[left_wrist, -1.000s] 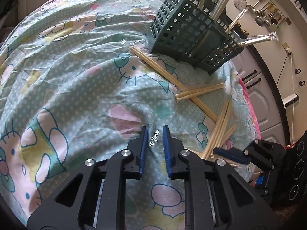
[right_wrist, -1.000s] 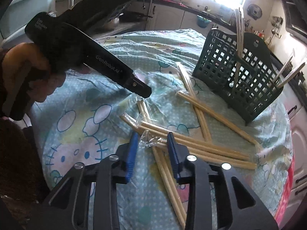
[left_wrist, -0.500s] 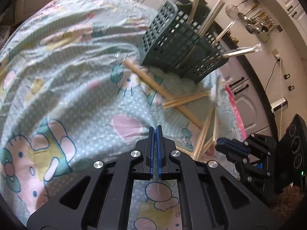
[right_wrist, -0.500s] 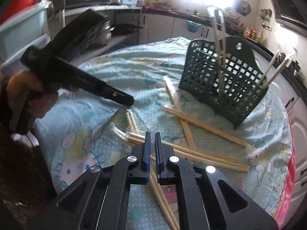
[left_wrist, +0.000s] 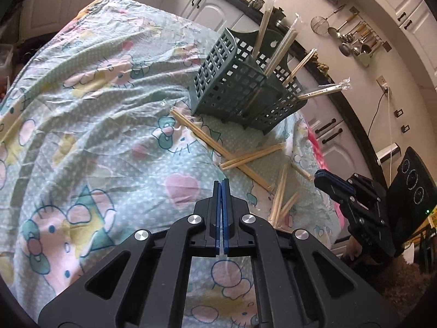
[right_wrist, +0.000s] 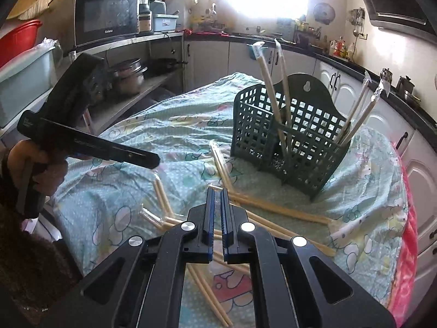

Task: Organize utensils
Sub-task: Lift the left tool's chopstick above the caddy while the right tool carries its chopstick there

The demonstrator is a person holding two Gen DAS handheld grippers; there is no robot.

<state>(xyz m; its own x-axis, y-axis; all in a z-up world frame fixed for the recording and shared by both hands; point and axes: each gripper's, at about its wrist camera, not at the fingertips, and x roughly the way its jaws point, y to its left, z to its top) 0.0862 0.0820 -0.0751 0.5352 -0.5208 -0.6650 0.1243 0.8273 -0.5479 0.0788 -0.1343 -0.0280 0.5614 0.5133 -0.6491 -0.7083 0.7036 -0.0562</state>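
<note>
A dark green lattice utensil basket [left_wrist: 240, 95] [right_wrist: 289, 139] stands on a table under a cartoon-print cloth [left_wrist: 90, 114] and holds several wrapped chopstick pairs upright. More wrapped chopsticks [left_wrist: 240, 161] [right_wrist: 275, 209] lie loose on the cloth in front of it. My left gripper [left_wrist: 221, 186] is shut and empty above the cloth; its side shows in the right wrist view [right_wrist: 147, 160]. My right gripper [right_wrist: 217, 194] is shut with a thin gap above the loose chopsticks; it also shows in the left wrist view [left_wrist: 325, 176]. Nothing shows between its pads.
White kitchen cabinets [left_wrist: 330, 136] and a dark counter run behind the table. A microwave [right_wrist: 106, 17] and pots [right_wrist: 128, 78] sit on shelves at the left. Ladles hang on the wall [left_wrist: 355, 41]. The cloth's red edge [right_wrist: 409, 218] marks the table's right side.
Both grippers went from open to shut and lifted up and back from the cloth. The plastic wrapper end that lay between the right fingers is no longer there.
</note>
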